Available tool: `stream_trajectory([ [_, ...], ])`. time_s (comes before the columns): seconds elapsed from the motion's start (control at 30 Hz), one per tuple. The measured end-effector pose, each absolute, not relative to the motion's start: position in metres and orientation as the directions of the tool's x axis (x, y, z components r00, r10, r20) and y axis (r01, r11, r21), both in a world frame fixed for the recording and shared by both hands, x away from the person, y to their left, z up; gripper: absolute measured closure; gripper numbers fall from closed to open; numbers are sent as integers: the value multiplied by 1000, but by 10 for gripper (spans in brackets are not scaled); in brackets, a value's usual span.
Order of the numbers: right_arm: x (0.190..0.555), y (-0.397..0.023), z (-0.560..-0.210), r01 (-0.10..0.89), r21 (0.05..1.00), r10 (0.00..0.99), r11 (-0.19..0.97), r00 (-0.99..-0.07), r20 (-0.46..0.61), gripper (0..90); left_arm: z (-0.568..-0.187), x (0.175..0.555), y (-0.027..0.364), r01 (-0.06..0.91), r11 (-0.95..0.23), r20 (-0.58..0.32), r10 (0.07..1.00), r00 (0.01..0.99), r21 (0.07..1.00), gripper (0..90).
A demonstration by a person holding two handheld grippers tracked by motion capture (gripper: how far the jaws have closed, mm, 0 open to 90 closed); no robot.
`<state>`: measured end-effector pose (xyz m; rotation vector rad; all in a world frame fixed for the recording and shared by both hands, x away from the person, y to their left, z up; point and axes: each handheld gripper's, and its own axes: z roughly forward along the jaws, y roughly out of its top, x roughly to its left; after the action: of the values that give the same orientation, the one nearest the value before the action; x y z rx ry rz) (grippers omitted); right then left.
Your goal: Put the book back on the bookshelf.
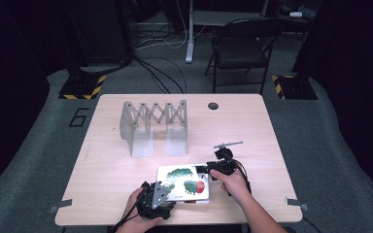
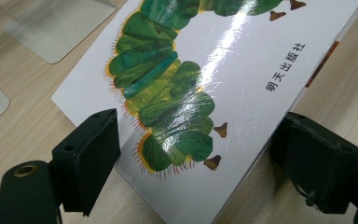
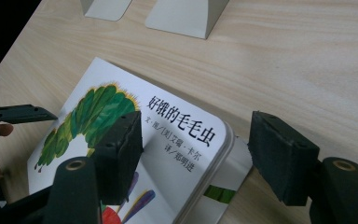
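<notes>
A white picture book (image 1: 182,182) with a green caterpillar on its cover lies flat near the table's front edge. My left gripper (image 1: 162,192) is at the book's near left corner. In the left gripper view it (image 2: 200,163) is open, its jaws straddling the book (image 2: 242,70). My right gripper (image 1: 209,170) is at the book's right end. In the right gripper view it (image 3: 200,156) is open, one jaw over the cover (image 3: 168,140) and the other out beyond the edge, where the cover's corner stands slightly above the pages.
A grey metal accordion book rack (image 1: 153,124) stands on the wooden table (image 1: 252,126) behind the book, with bare table to its right. A cable hole (image 1: 213,106) sits near the far edge. A folding chair (image 1: 243,43) stands beyond the table.
</notes>
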<state>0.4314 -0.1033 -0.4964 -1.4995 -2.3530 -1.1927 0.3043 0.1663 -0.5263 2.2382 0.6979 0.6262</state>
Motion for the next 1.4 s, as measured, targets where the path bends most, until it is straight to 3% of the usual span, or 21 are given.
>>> stream_trajectory([
  [0.33, 433, -95, -503, 811, 532, 681, 243, -533, 502, 352, -526, 304, 166, 297, -614, 230, 632, 740, 731, 160],
  [0.5, 434, -96, -507, 837, 499, 683, 225, -500, 532, 363, -526, 306, 166, 297, -618, 219, 620, 753, 728, 137],
  [1.0, 435, -99, -510, 835, 509, 673, 208, -500, 545, 400, -517, 301, 172, 311, -648, 208, 596, 776, 696, 157],
  [1.4, 435, -99, -510, 834, 512, 671, 208, -502, 545, 400, -501, 309, 182, 361, -556, 138, 664, 735, 749, 165],
])
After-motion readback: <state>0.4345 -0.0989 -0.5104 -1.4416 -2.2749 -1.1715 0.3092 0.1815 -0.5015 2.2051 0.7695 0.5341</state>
